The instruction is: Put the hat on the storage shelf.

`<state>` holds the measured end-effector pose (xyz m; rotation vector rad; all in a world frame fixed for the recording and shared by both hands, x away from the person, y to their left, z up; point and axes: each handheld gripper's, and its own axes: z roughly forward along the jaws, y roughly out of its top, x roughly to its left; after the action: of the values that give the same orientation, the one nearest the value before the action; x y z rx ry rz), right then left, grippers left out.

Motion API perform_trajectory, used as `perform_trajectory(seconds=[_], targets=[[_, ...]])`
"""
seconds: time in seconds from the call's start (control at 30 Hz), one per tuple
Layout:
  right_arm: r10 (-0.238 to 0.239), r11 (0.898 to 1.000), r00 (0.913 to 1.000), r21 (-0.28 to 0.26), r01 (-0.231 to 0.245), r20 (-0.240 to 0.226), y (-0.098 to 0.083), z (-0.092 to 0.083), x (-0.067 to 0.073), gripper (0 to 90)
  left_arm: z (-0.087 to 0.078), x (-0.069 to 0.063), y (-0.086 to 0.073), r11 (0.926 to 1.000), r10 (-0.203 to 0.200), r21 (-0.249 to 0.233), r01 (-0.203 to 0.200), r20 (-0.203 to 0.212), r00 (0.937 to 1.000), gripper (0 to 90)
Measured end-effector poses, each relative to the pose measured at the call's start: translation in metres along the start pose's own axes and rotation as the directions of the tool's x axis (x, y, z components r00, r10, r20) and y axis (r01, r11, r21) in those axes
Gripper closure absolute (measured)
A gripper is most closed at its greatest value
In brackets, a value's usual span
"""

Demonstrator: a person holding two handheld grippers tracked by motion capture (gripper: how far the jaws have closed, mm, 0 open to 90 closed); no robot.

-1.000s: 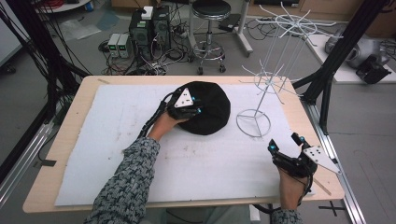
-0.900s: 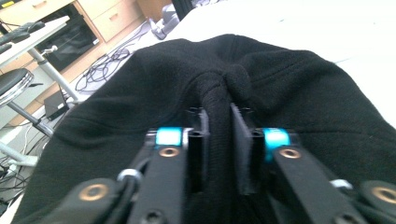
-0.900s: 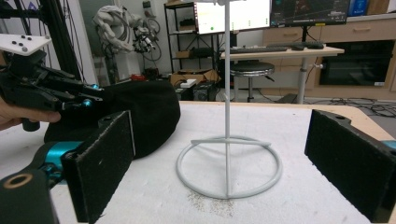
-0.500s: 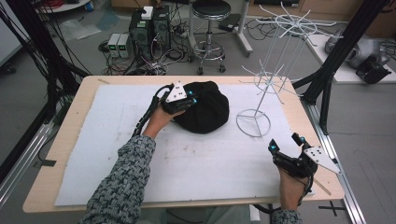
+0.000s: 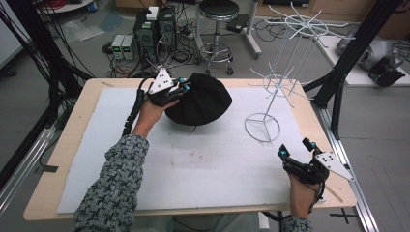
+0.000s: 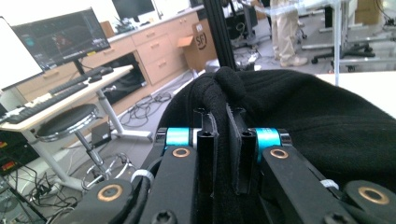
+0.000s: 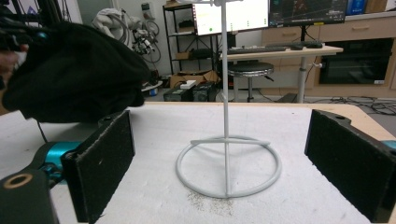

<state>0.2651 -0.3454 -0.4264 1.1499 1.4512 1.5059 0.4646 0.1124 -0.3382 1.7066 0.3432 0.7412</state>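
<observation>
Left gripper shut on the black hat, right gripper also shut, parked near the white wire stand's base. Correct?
Not quite. The right gripper is open: the right gripper view shows its jaws wide apart with nothing between them. The left gripper is shut on the black hat, and the white wire stand is there.

Left tongs (image 5: 183,88) grip the black hat (image 5: 199,99) beside the wire stand (image 5: 263,126).

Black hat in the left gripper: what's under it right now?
The black hat hangs pinched in the left gripper, with only the white mat visible beneath it in the right gripper view. The hat's inside is hidden by its own fabric.
</observation>
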Motion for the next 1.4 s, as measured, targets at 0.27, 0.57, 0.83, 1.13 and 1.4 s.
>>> perform_trajectory(seconds=[0.27,0.57,0.83,1.13,1.4], targets=[[0.008,1.0,1.0,0.004,-0.008,0.0,-0.001,0.001,0.001,7.4,-0.02,0.019,0.034,0.9983,-0.003,-0.058,0.0,-0.05,0.9987,83.7],[0.008,1.0,1.0,0.006,-0.008,-0.001,-0.001,0.001,0.0,7.5,-0.034,0.033,0.072,0.9926,-0.01,-0.121,0.001,-0.073,0.9973,83.7],[0.009,1.0,1.0,0.002,-0.009,0.003,-0.001,0.0,-0.001,7.4,-0.037,0.038,0.108,0.9849,-0.004,-0.173,-0.008,-0.071,0.9974,83.7],[0.009,1.0,1.0,0.0,-0.009,0.001,-0.002,0.001,-0.001,7.4,-0.035,0.037,0.143,0.9714,-0.017,-0.238,0.003,-0.054,0.9984,83.7],[0.019,1.0,0.9998,-0.004,-0.019,-0.002,-0.002,0.0,-0.002,7.4,-0.032,0.036,0.174,0.9617,-0.017,-0.274,0.001,-0.056,0.9983,83.7]])
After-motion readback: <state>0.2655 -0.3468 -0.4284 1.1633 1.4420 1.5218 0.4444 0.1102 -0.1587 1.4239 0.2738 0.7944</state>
